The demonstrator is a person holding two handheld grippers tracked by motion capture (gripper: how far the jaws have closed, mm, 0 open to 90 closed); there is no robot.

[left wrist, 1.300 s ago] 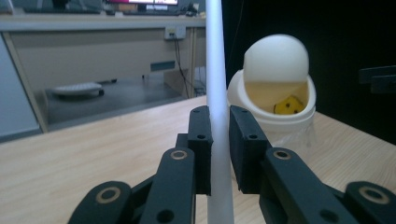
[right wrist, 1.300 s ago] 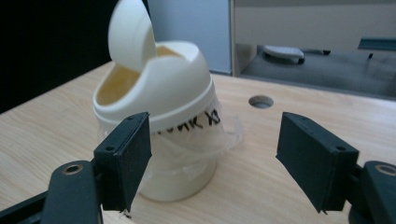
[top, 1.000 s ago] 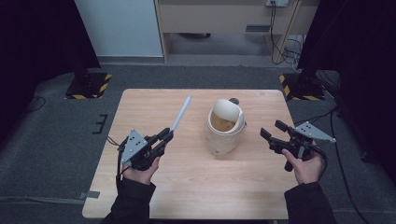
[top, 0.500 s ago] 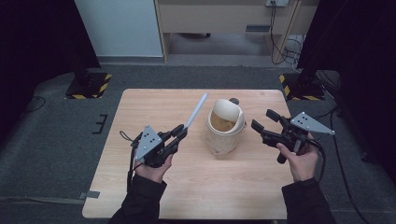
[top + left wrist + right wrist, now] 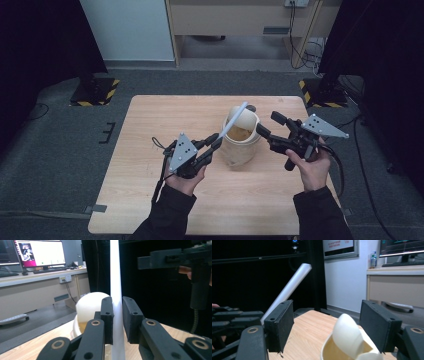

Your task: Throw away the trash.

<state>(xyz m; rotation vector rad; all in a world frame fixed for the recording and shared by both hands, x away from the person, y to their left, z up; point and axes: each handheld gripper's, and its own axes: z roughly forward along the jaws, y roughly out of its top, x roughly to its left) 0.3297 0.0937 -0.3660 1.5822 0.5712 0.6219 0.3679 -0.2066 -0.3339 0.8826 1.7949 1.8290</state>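
One straw (image 5: 234,120), clamped between the left gripper's (image 5: 216,141) fingers, slants over the mouth of the beige cup (image 5: 239,142) mid-table, its tip not yet inside; insertion seems next. The right gripper (image 5: 268,126) waits beside the cup, fingers apart. A pale wooden table (image 5: 150,150) stands on grey carpet, desks behind.

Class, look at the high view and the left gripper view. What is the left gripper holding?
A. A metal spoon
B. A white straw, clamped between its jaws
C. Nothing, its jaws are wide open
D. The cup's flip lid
B. In the left gripper view the left gripper has its jaws closed on the white straw, which in the high view slants up over the cup.
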